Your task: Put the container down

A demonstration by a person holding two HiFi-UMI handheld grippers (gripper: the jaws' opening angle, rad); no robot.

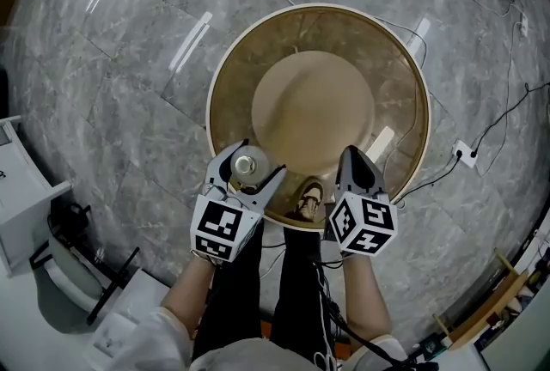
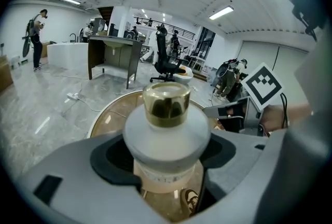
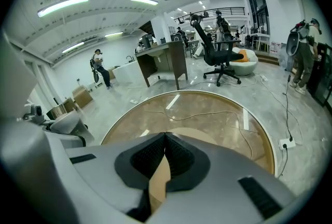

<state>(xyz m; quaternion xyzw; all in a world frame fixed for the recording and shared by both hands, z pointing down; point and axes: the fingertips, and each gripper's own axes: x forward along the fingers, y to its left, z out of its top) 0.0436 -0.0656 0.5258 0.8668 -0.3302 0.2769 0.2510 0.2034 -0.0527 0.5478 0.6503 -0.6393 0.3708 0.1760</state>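
Note:
A small frosted white container with a gold cap (image 2: 166, 124) stands upright between the jaws of my left gripper (image 1: 250, 173), which is shut on it. The head view shows the container (image 1: 247, 164) held over the near left rim of the round glass table (image 1: 232, 73); whether its base touches the glass I cannot tell. My right gripper (image 1: 356, 167) hovers over the near right rim, shut with nothing in it. Through its own view the right gripper (image 3: 165, 137) shows its dark pads (image 3: 179, 154) meeting at the tips.
The table has a tan round base (image 1: 314, 107) under the glass. The person's shoe (image 1: 309, 199) shows through the glass between the grippers. Cables (image 1: 481, 137) and a power strip lie on the marble floor at right. White equipment (image 1: 26, 189) stands at left. An office chair (image 3: 220, 57) stands beyond the table.

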